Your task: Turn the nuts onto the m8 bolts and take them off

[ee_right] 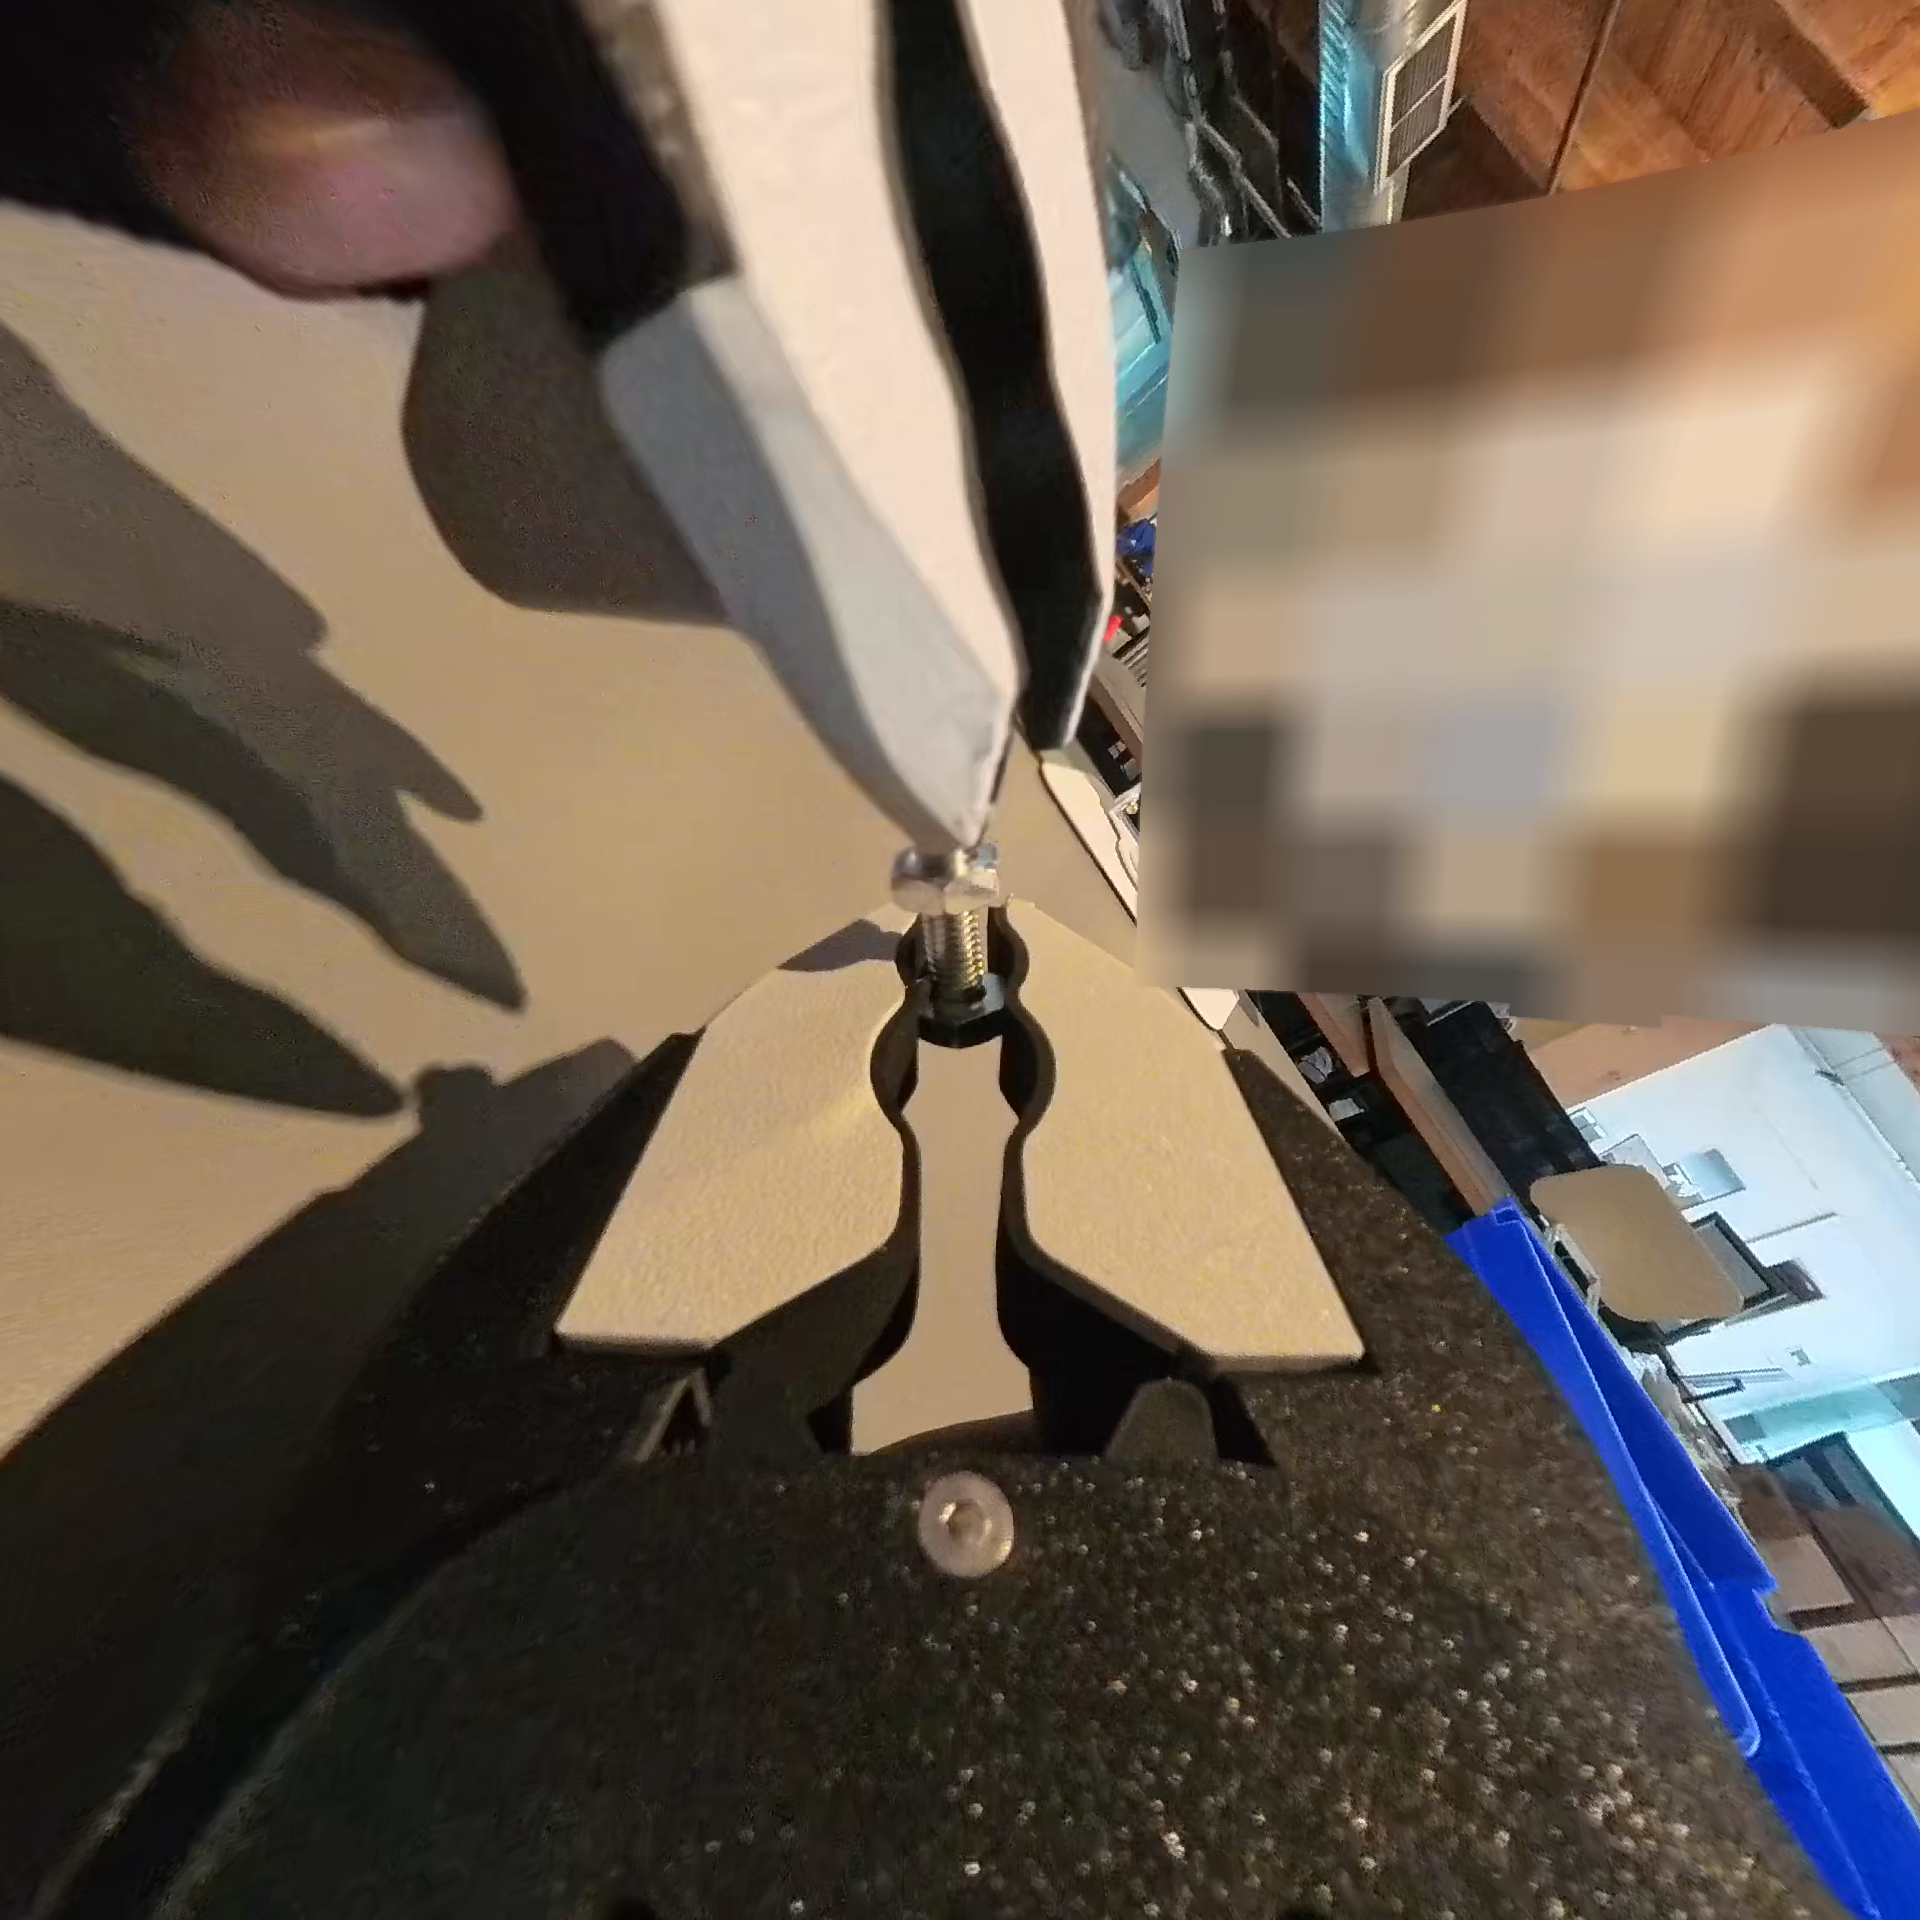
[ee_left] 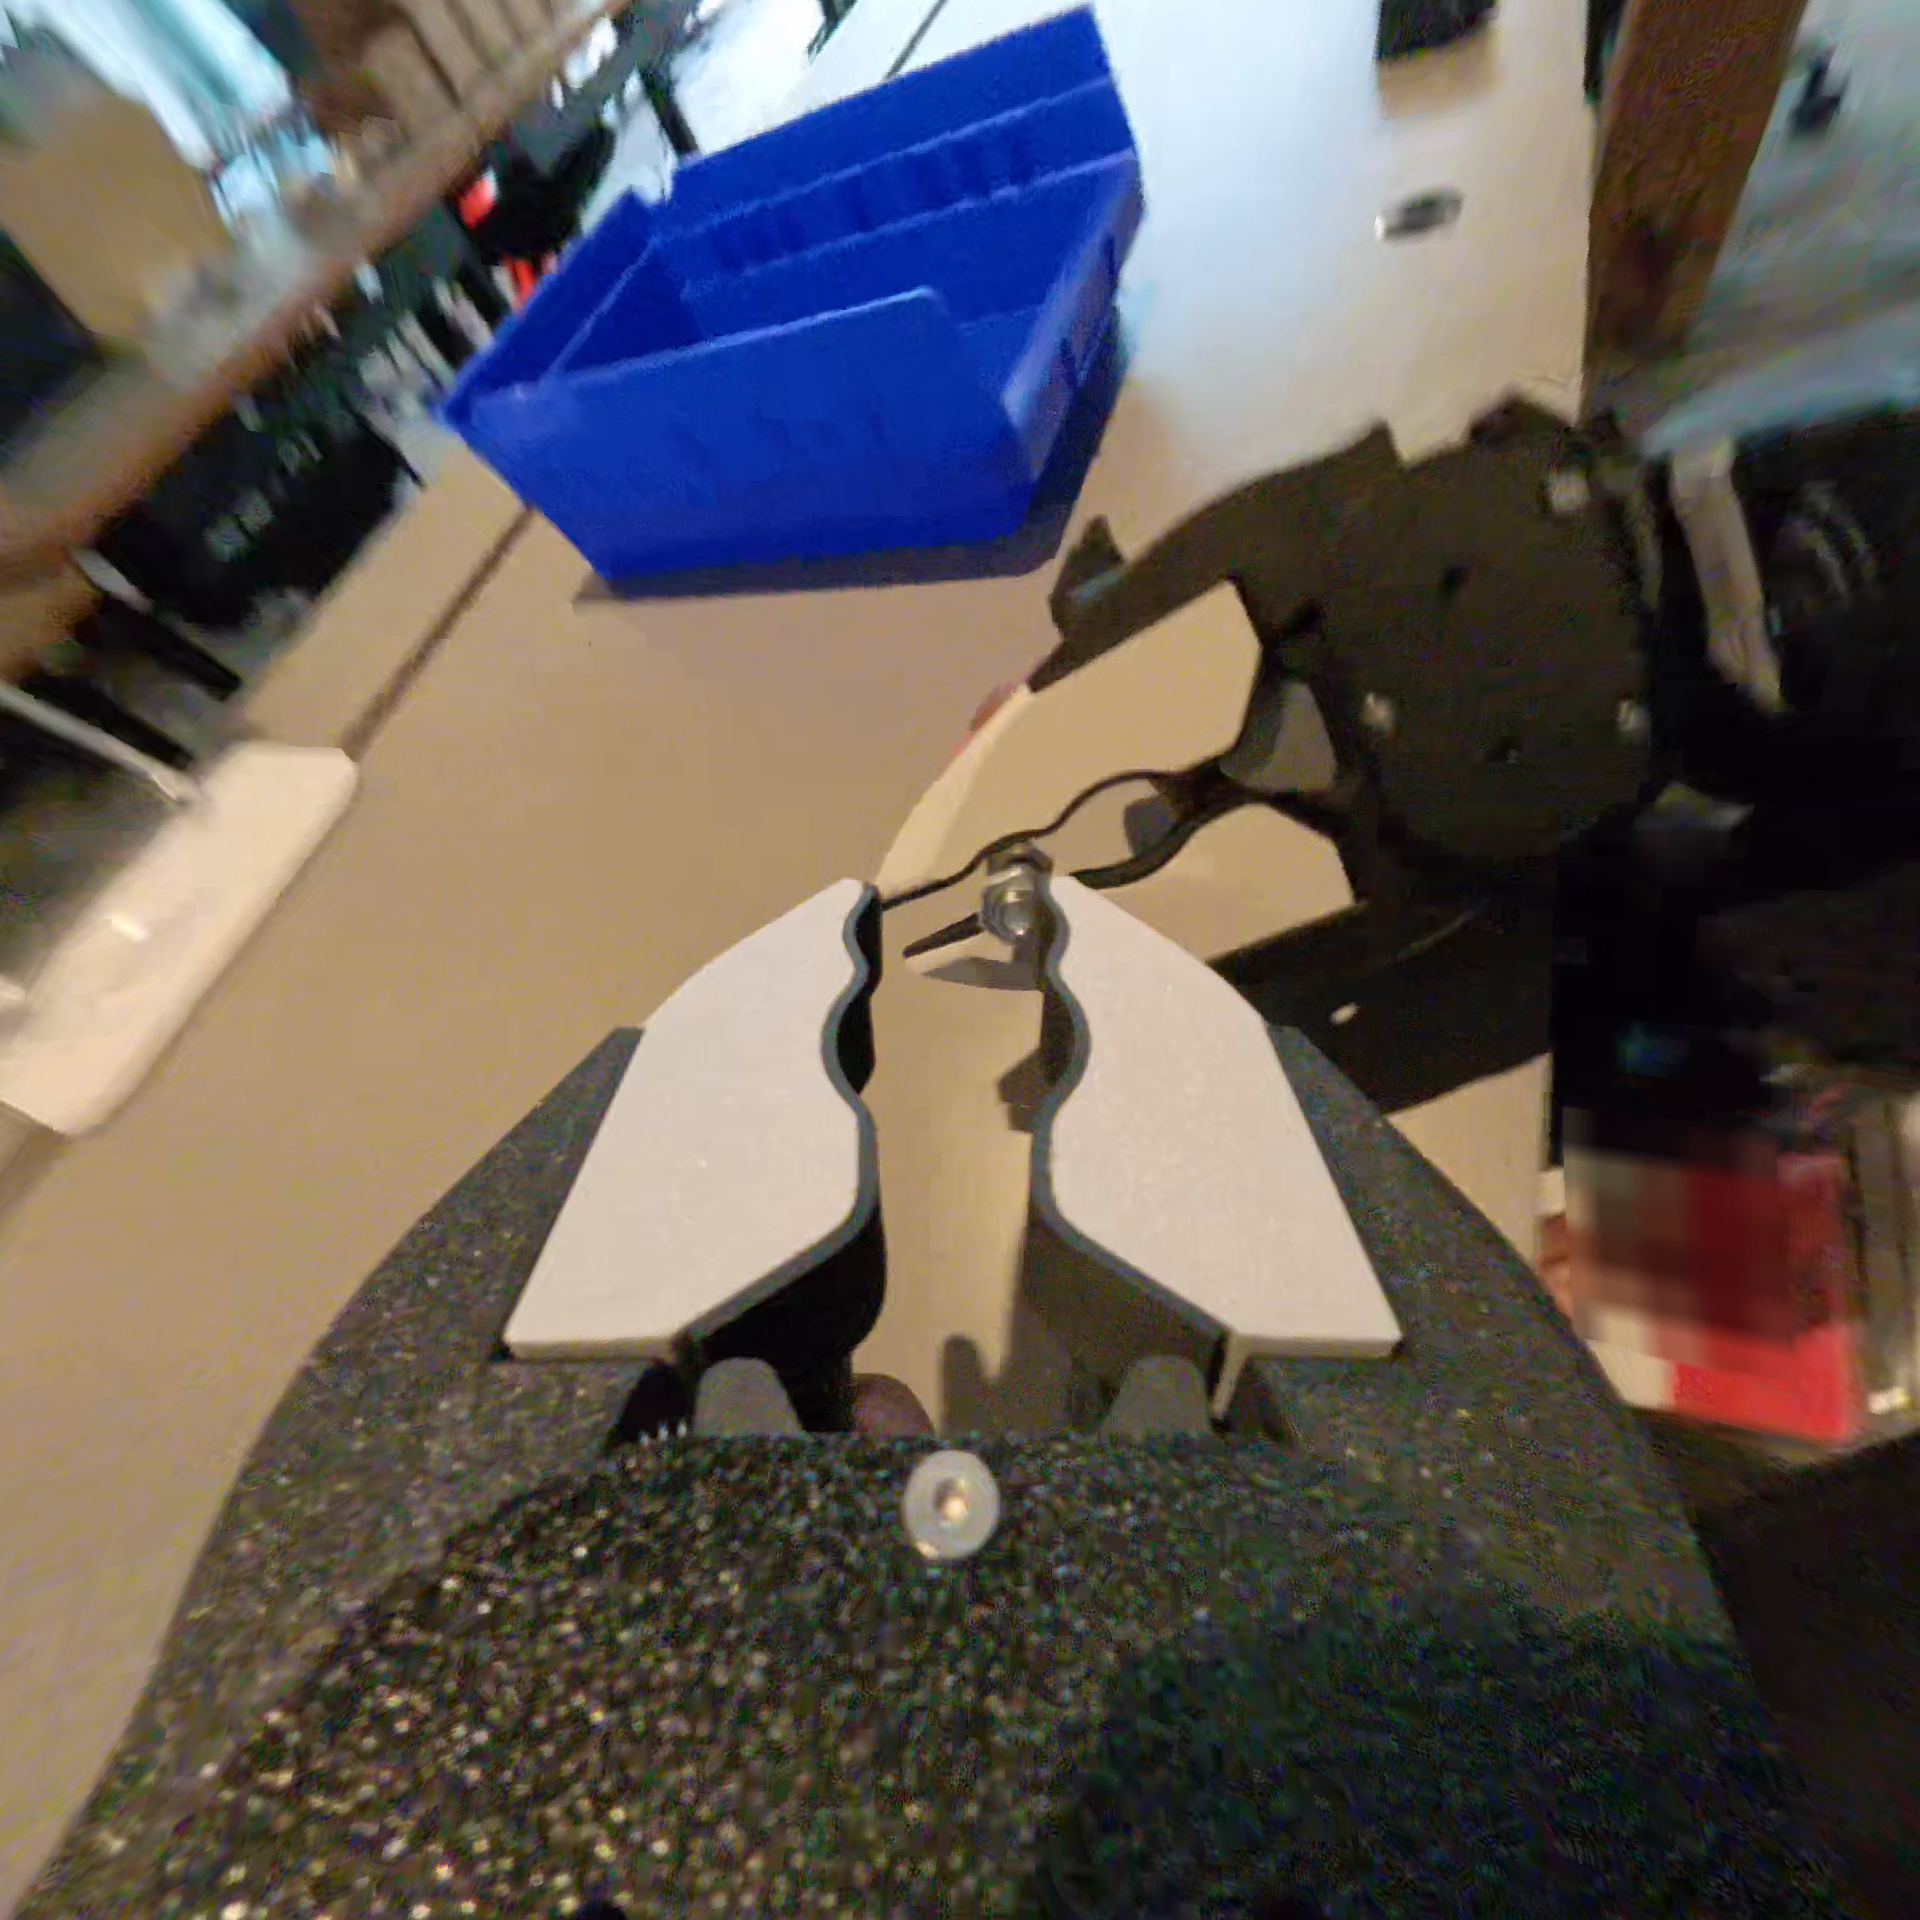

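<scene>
The right tongs [ee_right: 961,997] pinch the threaded shank of a silver bolt [ee_right: 951,951] between their tips; a dark nut [ee_right: 958,1013] sits on the thread just inside the notch of the pale fingers. The bolt points away from this camera, its hexagonal head [ee_right: 943,881] at the far end. In that same view the left tongs [ee_right: 982,831] come down from above, their fingers drawn close, the tips meeting the bolt head. A fingertip [ee_right: 322,177] of the person shows at the upper left, beside the left tongs' black body.

From the left wrist view, the left tongs [ee_left: 961,914] stand parted with a plain gap along most of their length; the bolt [ee_left: 1013,904] lies against the tip of the right-hand finger, so whether they truly grip it I cannot tell. Beyond, the right tongs [ee_left: 1049,878] reach in from the right, thin and dark. Everything hangs over the tan desk [ee_left: 582,831]. Farther back on the desk stands a blue bin [ee_left: 790,436].
</scene>
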Tool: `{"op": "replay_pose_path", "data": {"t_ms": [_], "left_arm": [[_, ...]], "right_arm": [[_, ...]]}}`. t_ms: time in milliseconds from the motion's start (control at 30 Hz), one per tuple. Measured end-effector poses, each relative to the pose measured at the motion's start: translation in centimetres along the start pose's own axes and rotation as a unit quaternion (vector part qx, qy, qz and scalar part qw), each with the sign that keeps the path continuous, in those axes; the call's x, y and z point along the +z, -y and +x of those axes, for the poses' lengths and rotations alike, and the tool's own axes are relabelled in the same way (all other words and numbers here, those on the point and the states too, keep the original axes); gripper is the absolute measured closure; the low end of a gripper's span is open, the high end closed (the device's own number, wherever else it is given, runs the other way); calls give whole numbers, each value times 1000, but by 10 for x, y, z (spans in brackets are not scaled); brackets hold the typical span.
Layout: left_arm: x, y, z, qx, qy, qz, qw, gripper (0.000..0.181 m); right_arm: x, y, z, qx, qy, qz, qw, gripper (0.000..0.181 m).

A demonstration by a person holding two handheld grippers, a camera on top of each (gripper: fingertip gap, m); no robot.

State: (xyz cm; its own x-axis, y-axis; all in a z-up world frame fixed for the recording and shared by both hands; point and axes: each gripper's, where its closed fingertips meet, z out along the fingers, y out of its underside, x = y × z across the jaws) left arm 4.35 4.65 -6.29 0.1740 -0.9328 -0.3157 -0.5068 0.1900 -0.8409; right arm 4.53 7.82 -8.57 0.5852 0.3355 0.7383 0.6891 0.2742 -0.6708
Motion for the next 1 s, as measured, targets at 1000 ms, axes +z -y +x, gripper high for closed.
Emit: {"op": "replay_pose_path", "data": {"t_ms": [1000], "left_arm": [[0,-8,5,213,27,2,977,143]], "right_arm": [[1,0,1,0,-1,-1,1000,171]]}}
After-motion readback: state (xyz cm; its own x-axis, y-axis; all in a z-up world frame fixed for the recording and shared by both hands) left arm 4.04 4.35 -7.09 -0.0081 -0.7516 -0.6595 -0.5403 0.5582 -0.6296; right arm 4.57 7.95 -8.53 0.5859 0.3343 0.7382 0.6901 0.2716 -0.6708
